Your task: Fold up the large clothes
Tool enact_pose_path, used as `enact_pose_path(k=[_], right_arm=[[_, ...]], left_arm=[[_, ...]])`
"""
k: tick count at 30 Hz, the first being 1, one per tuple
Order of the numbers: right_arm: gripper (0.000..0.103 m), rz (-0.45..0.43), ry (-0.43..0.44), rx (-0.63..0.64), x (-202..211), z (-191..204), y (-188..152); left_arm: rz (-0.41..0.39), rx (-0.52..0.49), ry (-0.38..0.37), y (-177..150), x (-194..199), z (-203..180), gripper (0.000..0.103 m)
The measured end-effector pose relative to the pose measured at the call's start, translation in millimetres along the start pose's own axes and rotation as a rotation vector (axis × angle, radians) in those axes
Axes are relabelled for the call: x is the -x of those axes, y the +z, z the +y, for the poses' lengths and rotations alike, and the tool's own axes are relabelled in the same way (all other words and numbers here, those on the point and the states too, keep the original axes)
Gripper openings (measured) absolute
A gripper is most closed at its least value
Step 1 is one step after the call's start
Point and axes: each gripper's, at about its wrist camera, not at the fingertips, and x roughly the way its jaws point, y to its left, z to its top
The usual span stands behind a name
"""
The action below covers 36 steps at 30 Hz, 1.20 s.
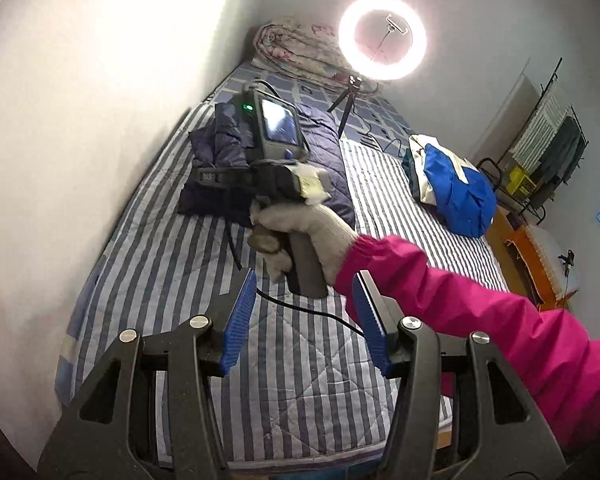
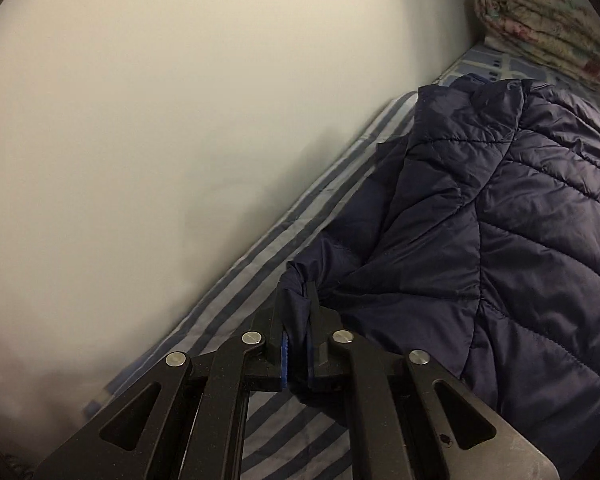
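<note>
Right gripper (image 2: 296, 312) pinching a navy quilted jacket (image 2: 500, 240) on a striped bed (image 1: 300, 360); left gripper (image 1: 304, 312) raised and empty.

The jacket lies crumpled on the bed near the white wall (image 2: 160, 140), and the right gripper's 2 fingers are closed tight on a bunched edge of it. The left gripper's 2 blue-padded fingers (image 1: 240, 320) are spread wide above the bedcover, holding nothing. A gloved hand (image 1: 300, 228) in a pink sleeve (image 1: 480, 308) grips the right tool's handle. A blue and white garment (image 1: 452, 192) sits on the far side, a lit ring light (image 1: 382, 38) stands beyond, beside a folded floral quilt (image 1: 296, 48).
</note>
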Motion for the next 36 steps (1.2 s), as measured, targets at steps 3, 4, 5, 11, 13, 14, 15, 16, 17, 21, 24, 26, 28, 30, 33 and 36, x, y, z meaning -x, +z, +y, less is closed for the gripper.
enact_pose_path(k=[3, 4, 5, 11, 13, 14, 15, 16, 17, 21, 24, 26, 28, 30, 33, 36], right_arm=[[0.024, -0.013, 0.054, -0.019, 21, -9, 5], [0.028, -0.042, 0.073, -0.032, 36, -14, 2], [0.031, -0.072, 0.087, -0.048, 52, -20, -1], [0.031, -0.226, 0.045, -0.184, 150, -73, -43], [0.032, -0.239, -0.003, -0.23, 170, -95, -61], [0.035, -0.241, -0.04, -0.253, 178, -106, -71], [0.038, -0.238, -0.071, -0.282, 185, -119, -80], [0.044, -0.234, -0.089, -0.309, 188, -130, -88], [0.045, -0.232, -0.1, -0.352, 192, -145, -98], [0.045, -0.241, -0.092, -0.476, 193, -180, -115], [0.045, -0.224, -0.081, -0.511, 183, -187, -119], [0.054, -0.213, -0.084, -0.531, 174, -188, -124], [0.062, -0.218, -0.072, -0.552, 169, -191, -129], [0.063, -0.212, -0.06, -0.566, 163, -190, -135], [0.063, -0.189, -0.028, -0.591, 149, -196, -139], [0.064, -0.178, 0.044, -0.614, 135, -198, -141]], left_arm=[[-0.036, -0.006, 0.029, 2, 6, 1, 0.053], [-0.051, -0.007, 0.047, 3, 8, 3, 0.053], [-0.058, -0.008, 0.056, 2, 9, 3, 0.053], [-0.046, -0.014, 0.095, 13, 0, 6, 0.053], [-0.026, -0.047, 0.104, 24, -10, 3, 0.053], [-0.018, -0.062, 0.109, 29, -16, 1, 0.053], [-0.011, -0.076, 0.116, 37, -23, 0, 0.053], [-0.008, -0.097, 0.126, 46, -32, -2, 0.053], [-0.009, -0.117, 0.139, 55, -39, -3, 0.053], [-0.055, -0.225, 0.224, 95, -89, -10, 0.053], [0.013, -0.157, 0.203, 129, -151, 8, 0.053], [0.036, -0.15, 0.234, 139, -187, 21, 0.053], [0.045, -0.181, 0.323, 140, -223, 36, 0.053], [0.073, -0.258, 0.454, 132, -259, 53, 0.053], [0.142, -0.279, 0.542, 113, -298, 88, 0.055], [0.113, -0.238, 0.517, 105, -300, 101, 0.055]])
